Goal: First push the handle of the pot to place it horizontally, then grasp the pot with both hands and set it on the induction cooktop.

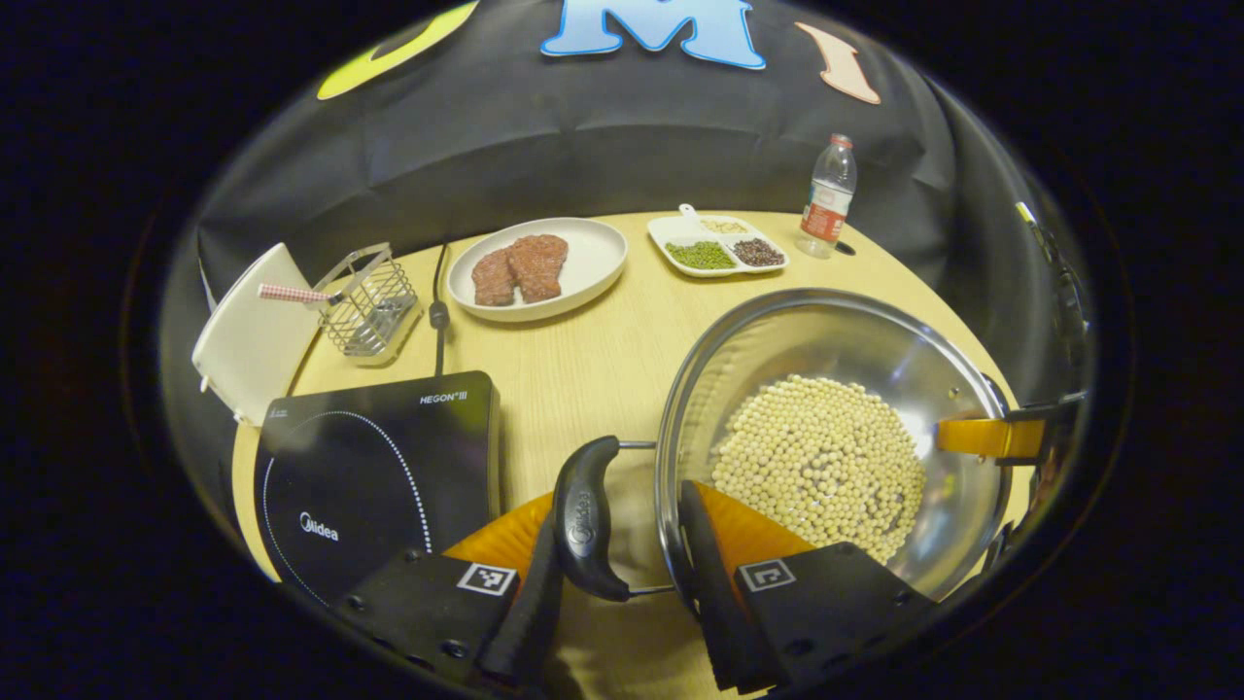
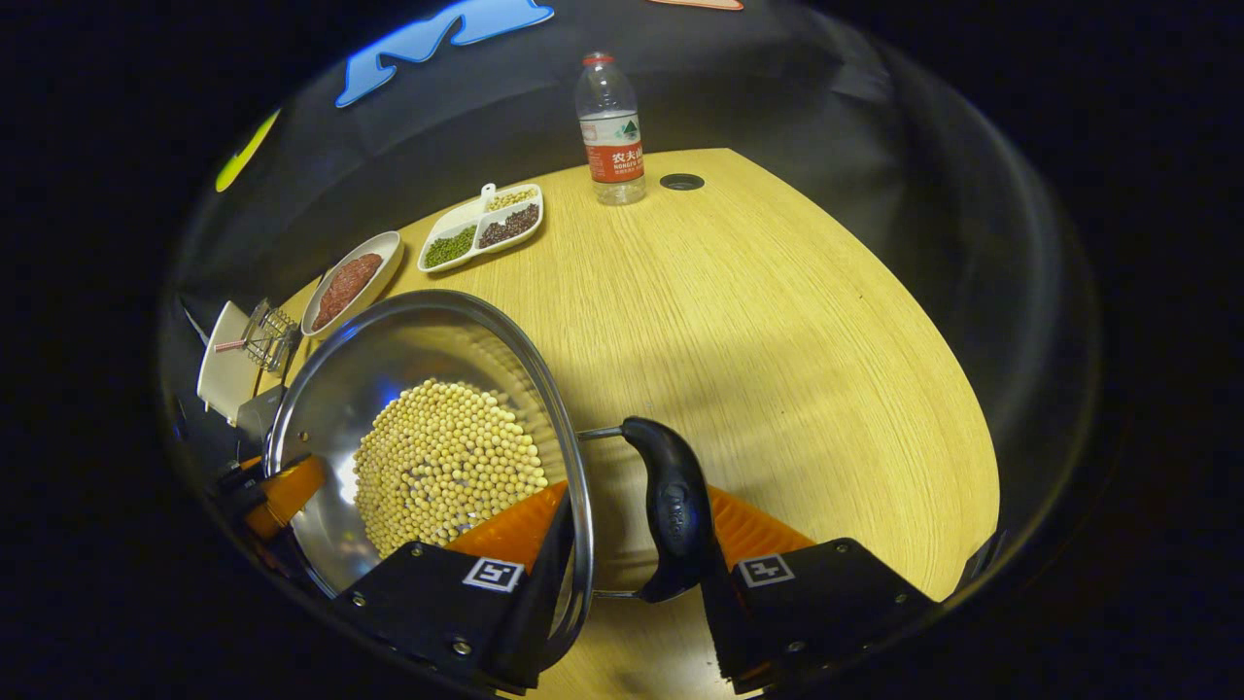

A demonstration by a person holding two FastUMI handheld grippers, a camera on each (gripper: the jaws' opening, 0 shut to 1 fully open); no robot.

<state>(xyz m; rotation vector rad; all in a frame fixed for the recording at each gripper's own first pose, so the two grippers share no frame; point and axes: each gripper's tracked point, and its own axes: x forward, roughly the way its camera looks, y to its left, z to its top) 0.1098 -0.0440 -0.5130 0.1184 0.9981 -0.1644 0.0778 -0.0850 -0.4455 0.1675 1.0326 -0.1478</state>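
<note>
A steel pot (image 1: 826, 335) holding pale beans (image 1: 816, 457) sits on the wooden table, to the right of the black induction cooktop (image 1: 374, 467). My left gripper (image 1: 622, 525) straddles the pot's near black handle (image 1: 586, 506), with one finger outside the handle and the other inside the pot wall, both touching. In the right gripper view, my right gripper (image 2: 632, 535) holds the opposite black handle (image 2: 673, 506) and rim of the pot (image 2: 389, 355) the same way. Each gripper also appears across the pot, the right gripper (image 1: 986, 437) and the left gripper (image 2: 282, 496). I cannot tell whether the pot is off the table.
Behind the pot stand a white plate (image 1: 595, 264) with meat, a divided dish (image 1: 671, 229) of beans and a water bottle (image 1: 828, 199). A wire basket (image 1: 369, 301) and a white board (image 1: 248, 340) lie behind the cooktop, with a cable (image 1: 439, 311) beside them.
</note>
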